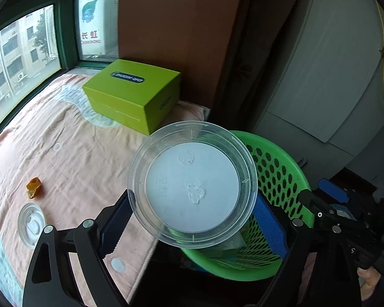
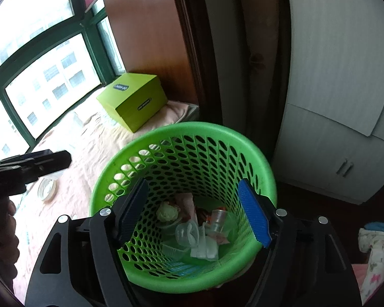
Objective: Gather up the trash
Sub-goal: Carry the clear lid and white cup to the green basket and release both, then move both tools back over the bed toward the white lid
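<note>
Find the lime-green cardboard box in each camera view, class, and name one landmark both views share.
Left wrist view: the lime-green cardboard box sits upper centre-left, on the pink bedcover by the window.
Right wrist view: it sits centre-left, above the basket.
Shared landmark: the green perforated plastic basket.

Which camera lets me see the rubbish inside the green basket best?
The right wrist view. It looks down into the green basket, so the crumpled wrappers and clear cups at its bottom show plainly. In the left wrist view the clear round container held in the left tool covers much of the basket, so only its rim, wall and a scrap show.
</note>
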